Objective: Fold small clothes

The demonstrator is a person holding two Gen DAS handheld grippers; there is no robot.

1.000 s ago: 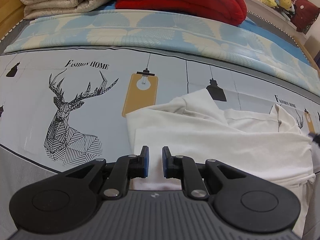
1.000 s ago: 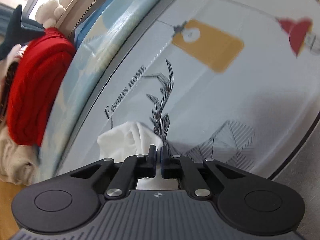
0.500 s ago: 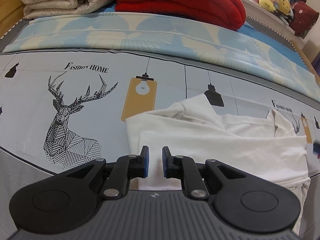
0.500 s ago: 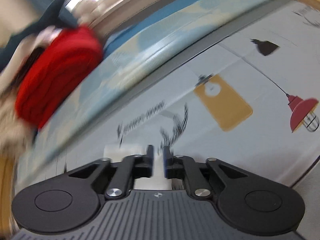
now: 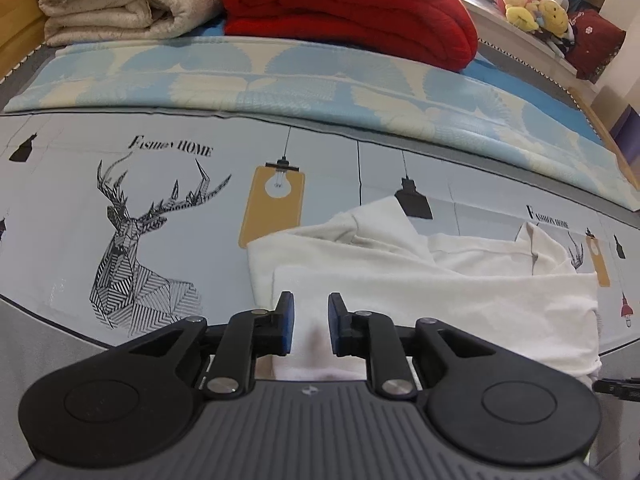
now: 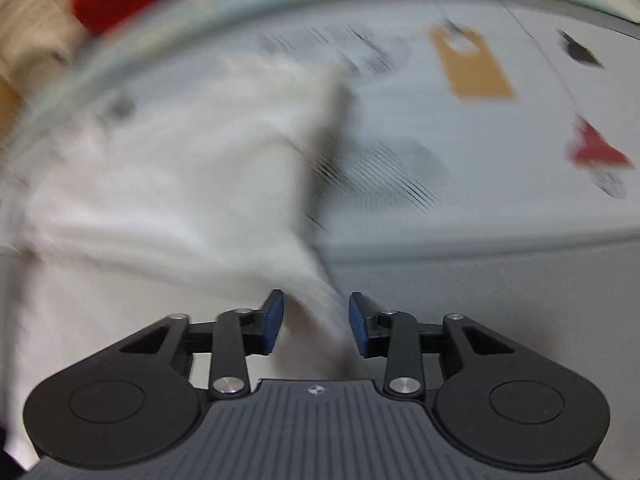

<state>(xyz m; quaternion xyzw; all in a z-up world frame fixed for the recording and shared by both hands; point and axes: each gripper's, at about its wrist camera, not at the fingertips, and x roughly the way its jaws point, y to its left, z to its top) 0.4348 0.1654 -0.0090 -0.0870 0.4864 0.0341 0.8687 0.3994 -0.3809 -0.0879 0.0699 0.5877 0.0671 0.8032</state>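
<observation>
A small white garment (image 5: pixel 432 296) lies partly folded on the printed bed sheet (image 5: pixel 168 208), its near layer doubled over. My left gripper (image 5: pixel 309 322) sits above the garment's near left edge, its jaws slightly apart with nothing between them. In the blurred right wrist view the same white garment (image 6: pixel 172 184) fills the left half. My right gripper (image 6: pixel 314 322) hovers over its right edge with the jaws wide apart and white cloth lying below the gap.
A folded red blanket (image 5: pixel 344 4) and a cream blanket (image 5: pixel 120 0) are stacked at the back of the bed. A blue and cream patterned cloth (image 5: pixel 304 84) lies in front of them. Plush toys (image 5: pixel 532 8) sit on a ledge at the far right.
My right gripper let go of the white cloth, opened its jaws and swung quickly to face the garment. My left gripper stayed nearly still, and the garment's top layer settled flatter.
</observation>
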